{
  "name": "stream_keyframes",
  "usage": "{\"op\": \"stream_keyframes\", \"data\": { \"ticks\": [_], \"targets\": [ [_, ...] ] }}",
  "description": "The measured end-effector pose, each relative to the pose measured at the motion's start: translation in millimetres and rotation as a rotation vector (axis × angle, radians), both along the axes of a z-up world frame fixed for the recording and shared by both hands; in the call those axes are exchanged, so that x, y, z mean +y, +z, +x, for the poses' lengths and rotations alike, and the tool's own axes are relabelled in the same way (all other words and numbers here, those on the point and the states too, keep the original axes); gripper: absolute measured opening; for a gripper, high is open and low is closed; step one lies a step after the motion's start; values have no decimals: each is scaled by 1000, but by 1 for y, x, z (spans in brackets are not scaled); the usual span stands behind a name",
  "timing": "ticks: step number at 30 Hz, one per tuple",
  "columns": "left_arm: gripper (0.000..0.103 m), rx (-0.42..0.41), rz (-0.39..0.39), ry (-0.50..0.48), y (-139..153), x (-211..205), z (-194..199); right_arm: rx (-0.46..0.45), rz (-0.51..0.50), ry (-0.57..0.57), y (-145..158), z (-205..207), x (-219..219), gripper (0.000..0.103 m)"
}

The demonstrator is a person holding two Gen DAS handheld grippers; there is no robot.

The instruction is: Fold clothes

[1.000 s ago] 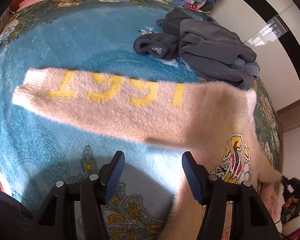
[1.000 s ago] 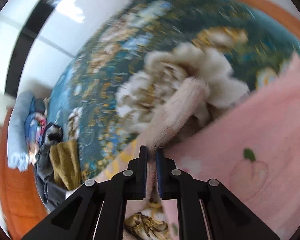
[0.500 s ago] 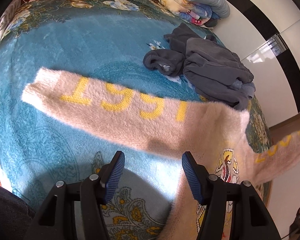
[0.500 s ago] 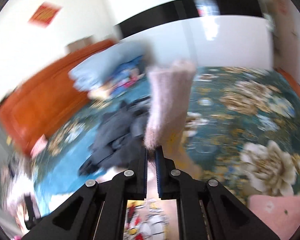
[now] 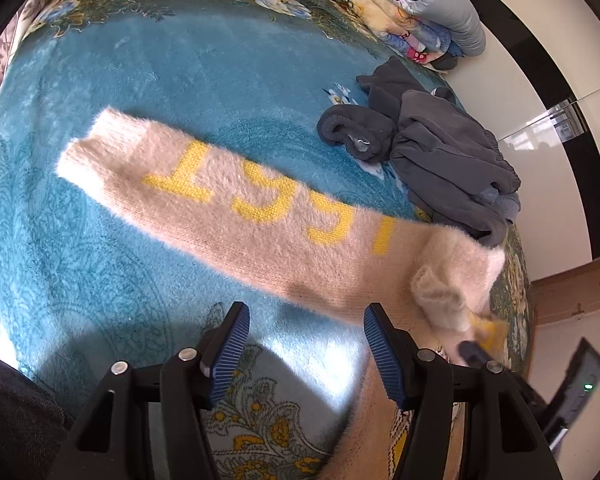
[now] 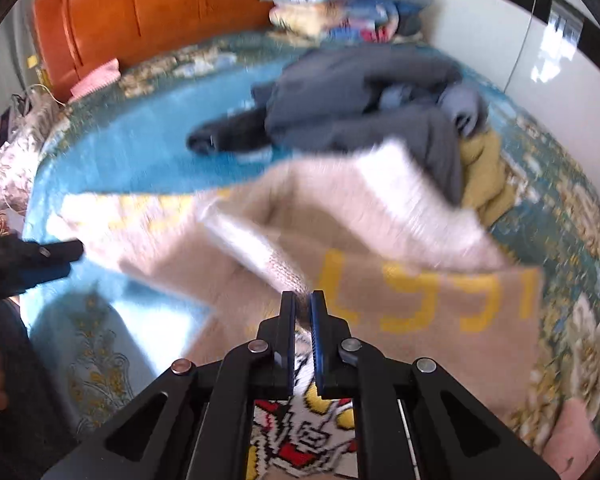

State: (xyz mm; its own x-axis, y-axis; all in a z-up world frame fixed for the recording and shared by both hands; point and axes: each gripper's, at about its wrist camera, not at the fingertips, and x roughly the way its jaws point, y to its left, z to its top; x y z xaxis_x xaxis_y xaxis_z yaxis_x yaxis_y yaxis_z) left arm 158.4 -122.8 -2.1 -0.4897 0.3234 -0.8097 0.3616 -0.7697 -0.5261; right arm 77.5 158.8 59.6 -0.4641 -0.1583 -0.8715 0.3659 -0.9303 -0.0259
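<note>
One sleeve in so far, roughly. My right gripper (image 6: 303, 312) clenched on cuff of fuzzy cream knit sweater with yellow numerals (image 5: 260, 204), hauling that sleeve (image 6: 380, 208) across chest. My left gripper (image 5: 304, 344) spread wide, holding nothing, hovering over blue floral plush blanket (image 5: 180, 60). Other sleeve flat, unfolded. Crumpled dark grey clothes pile (image 5: 440, 152) beyond, untouched. Lots left.

Sweater (image 5: 260, 216) spread across bed blanket (image 5: 140, 80), one sleeve (image 5: 172, 168) stretched left, other sleeve (image 6: 440, 300) folded over body. Dark clothes pile (image 5: 432, 152) behind sweater. Folded bedding stack (image 5: 416, 8) farther back by headboard (image 6: 140, 16).
</note>
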Motion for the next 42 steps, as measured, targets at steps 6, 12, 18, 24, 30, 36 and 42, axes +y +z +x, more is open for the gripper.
{"op": "stream_keyframes", "data": {
  "ticks": [6, 12, 18, 24, 30, 36, 42],
  "targets": [
    [64, -16, 1, -3, -3, 2, -2, -9, 75, 63, -17, 10, -11, 7],
    [64, -2, -3, 18, -1, -1, -1, 168, -6, -65, 35, -8, 13, 7],
    [64, -25, 4, 59, -5, -8, -1, 104, 36, -9, -3, -4, -10, 7],
    [66, -42, -6, 116, -7, -26, -7, -15, 31, 39, -37, 4, -12, 10],
    [66, -62, -105, 278, 2, -73, -8, 1, -97, 9, -12, 1, 5, 30],
    [67, -193, -94, 474, -22, -124, -7, 24, -168, -37, 2, 7, 17, 36],
    [65, -171, 7, 504, -43, -140, -11, 3, -177, -46, -4, 11, 20, 36]
  ]
}}
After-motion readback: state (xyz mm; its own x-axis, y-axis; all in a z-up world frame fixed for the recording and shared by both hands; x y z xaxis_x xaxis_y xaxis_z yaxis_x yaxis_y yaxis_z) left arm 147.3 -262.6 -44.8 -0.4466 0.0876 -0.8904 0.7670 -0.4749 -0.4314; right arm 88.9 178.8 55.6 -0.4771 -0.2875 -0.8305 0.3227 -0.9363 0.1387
